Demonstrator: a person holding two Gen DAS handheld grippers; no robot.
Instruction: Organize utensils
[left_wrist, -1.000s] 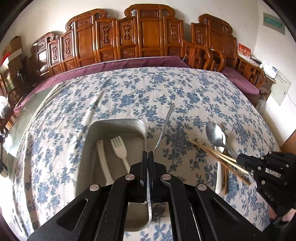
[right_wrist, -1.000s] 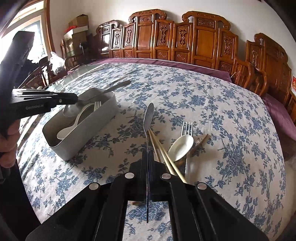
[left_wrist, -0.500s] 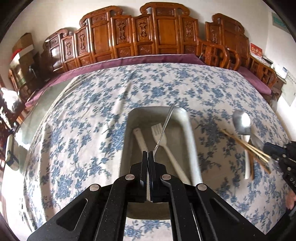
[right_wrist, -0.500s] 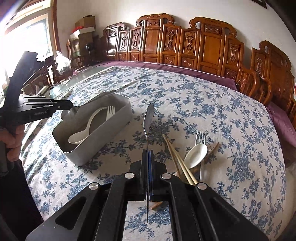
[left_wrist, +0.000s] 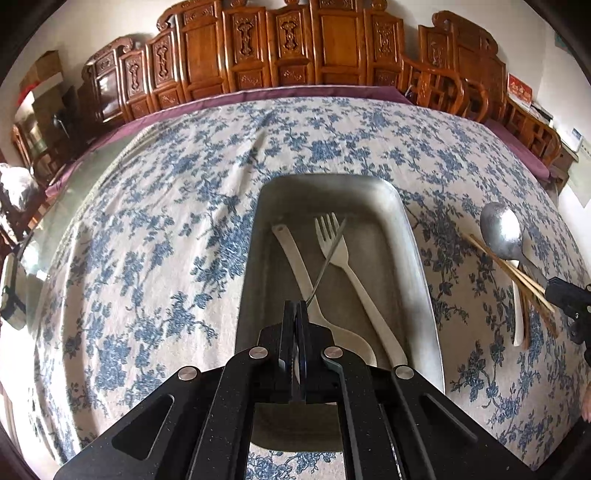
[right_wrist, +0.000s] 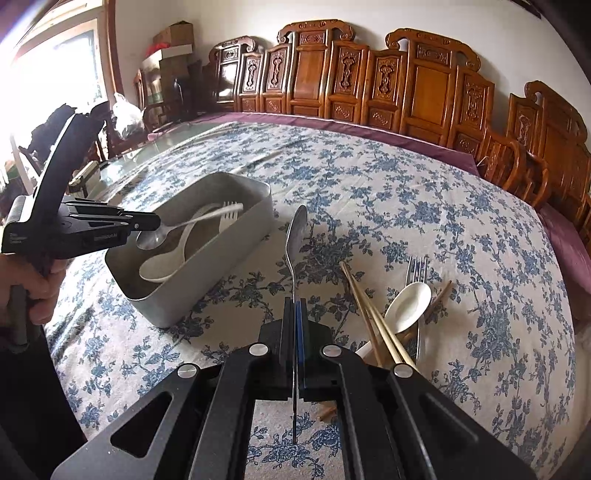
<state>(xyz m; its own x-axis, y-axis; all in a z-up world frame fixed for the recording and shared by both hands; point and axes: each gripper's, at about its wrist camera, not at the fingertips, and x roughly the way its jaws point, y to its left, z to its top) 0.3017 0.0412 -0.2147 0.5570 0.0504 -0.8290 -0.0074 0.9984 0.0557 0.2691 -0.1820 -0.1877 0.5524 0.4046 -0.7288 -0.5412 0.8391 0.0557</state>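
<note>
Below left gripper (left_wrist: 295, 314), clamped on a metal spoon (right_wrist: 177, 227), sits the grey tray (left_wrist: 413, 236); right gripper (right_wrist: 294, 314) clamps another steel spoon (right_wrist: 297, 236) above the worktop (right_wrist: 406, 206).

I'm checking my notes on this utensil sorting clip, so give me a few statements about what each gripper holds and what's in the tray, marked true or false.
1. The left gripper holds a metal spoon above the tray. True.
2. The right gripper is open. False: it is shut on a second metal spoon.
3. The tray holds a white fork and a white spoon. True.
4. The chopsticks lie in the tray. False: they are on the tablecloth.
</note>
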